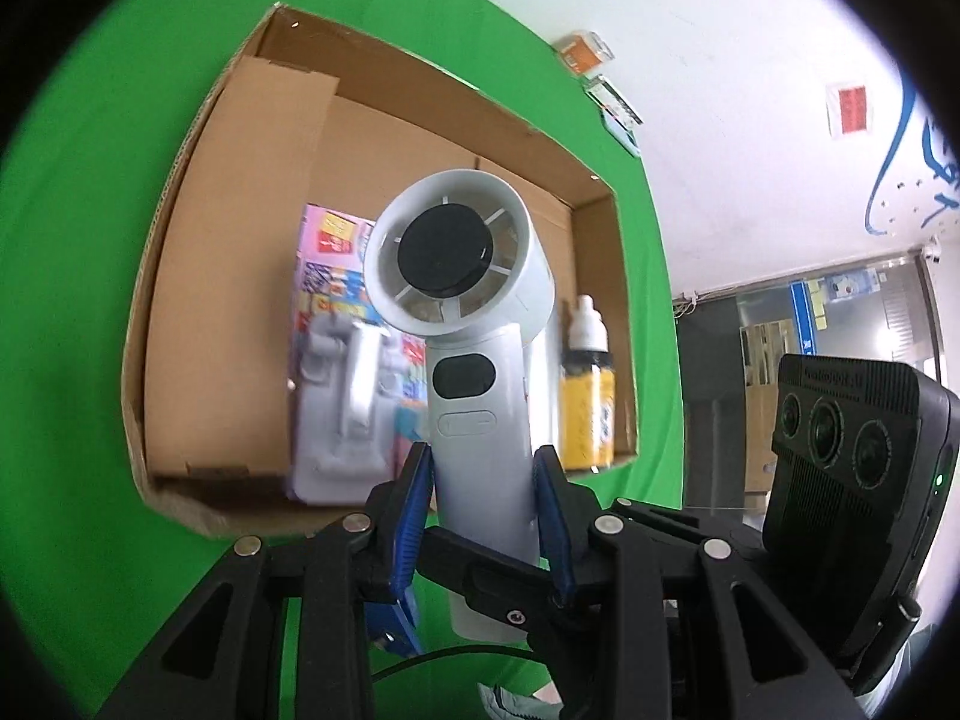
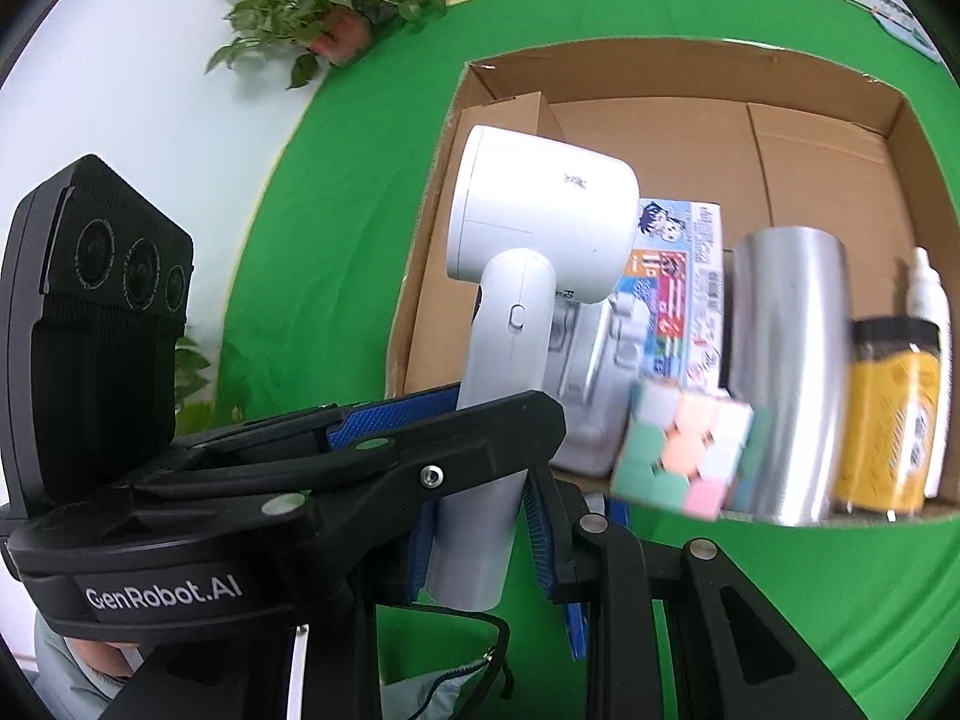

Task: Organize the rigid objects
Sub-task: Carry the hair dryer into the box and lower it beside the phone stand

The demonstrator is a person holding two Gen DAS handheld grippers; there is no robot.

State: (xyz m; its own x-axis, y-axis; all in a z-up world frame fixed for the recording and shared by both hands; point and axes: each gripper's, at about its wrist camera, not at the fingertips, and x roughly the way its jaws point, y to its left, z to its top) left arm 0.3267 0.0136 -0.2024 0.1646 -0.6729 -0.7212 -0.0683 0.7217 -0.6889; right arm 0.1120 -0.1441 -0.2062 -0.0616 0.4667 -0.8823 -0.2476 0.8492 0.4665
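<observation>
Mostly done: cardboard box (image 2: 828, 138) already holds a cartoon carton (image 2: 684, 276), silver cylinder (image 2: 786, 372) and yellow bottle (image 2: 888, 420). Left tongs (image 1: 483, 468) clamp the white handheld fan (image 1: 462, 276) over it; right tongs (image 2: 480, 540) also pinch its handle

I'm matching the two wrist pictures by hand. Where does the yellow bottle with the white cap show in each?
Left wrist view: the yellow bottle with the white cap stands right of centre, in the near right corner of the brown cardboard box.
Right wrist view: the bottle is at the far right edge, beside the silver cylinder.
Shared landmark: the white handheld fan, held in front of the box.
</observation>
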